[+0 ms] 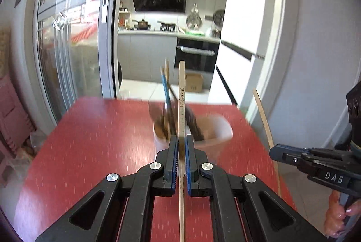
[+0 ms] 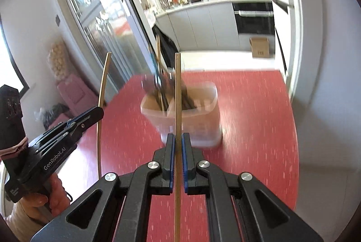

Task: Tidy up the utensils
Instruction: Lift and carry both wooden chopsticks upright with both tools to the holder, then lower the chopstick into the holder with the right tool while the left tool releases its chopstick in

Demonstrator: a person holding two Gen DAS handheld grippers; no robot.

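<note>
Here, both chopsticks [image 1: 181,93] upright, lengthwise.

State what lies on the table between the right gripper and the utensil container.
Only bare red table separates the right gripper from the container, in the right wrist view.

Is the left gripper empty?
No, the left gripper is shut on a chopstick that stands between its blue pads.

2 wooden chopsticks [image 1: 181,93] upright above utensil-filled tub [image 2: 203,127].
</note>
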